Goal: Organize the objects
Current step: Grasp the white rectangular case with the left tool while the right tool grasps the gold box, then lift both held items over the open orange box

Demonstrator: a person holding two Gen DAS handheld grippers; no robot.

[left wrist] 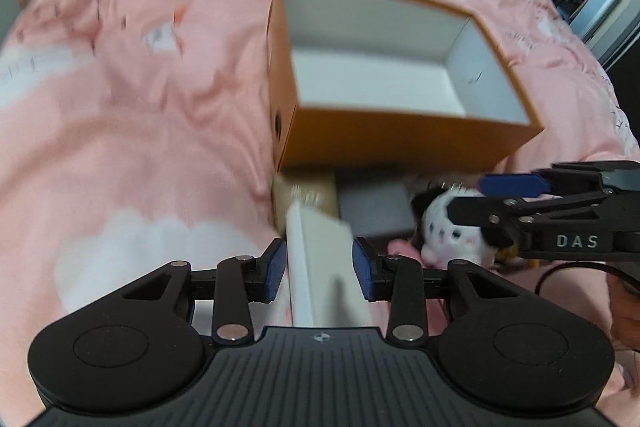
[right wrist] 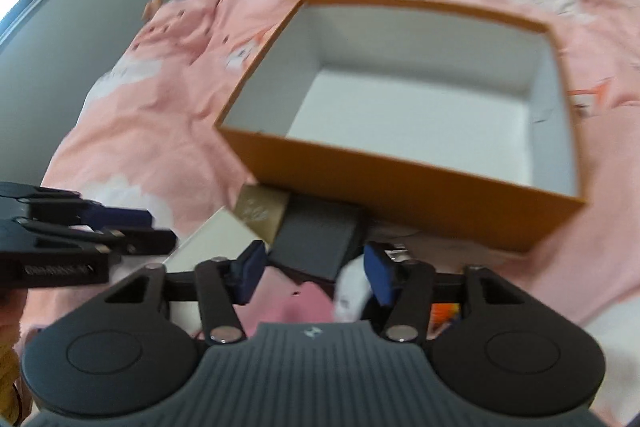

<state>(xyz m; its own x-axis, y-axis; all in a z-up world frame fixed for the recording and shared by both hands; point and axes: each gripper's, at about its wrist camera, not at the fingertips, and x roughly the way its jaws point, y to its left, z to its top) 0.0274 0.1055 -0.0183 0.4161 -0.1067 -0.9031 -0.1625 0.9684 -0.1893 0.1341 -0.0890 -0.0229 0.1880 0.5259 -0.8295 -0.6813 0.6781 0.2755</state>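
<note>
My left gripper (left wrist: 319, 269) points level toward the orange box (left wrist: 400, 143), its pads touching either side of a white box (left wrist: 324, 259), so I read it as clamped on that. My right gripper (right wrist: 316, 269) angles down over a pink cloth (right wrist: 296, 303), jaws spread, with a white plush toy (right wrist: 352, 291) against the right pad, not pinched. The orange box sits open on the pink bedspread (left wrist: 140, 147), away from its edges. Just before its near wall lie a tan box (right wrist: 260, 211) and a dark grey box (right wrist: 316, 243). Only the left view shows the toy's face (left wrist: 452, 231).
</note>
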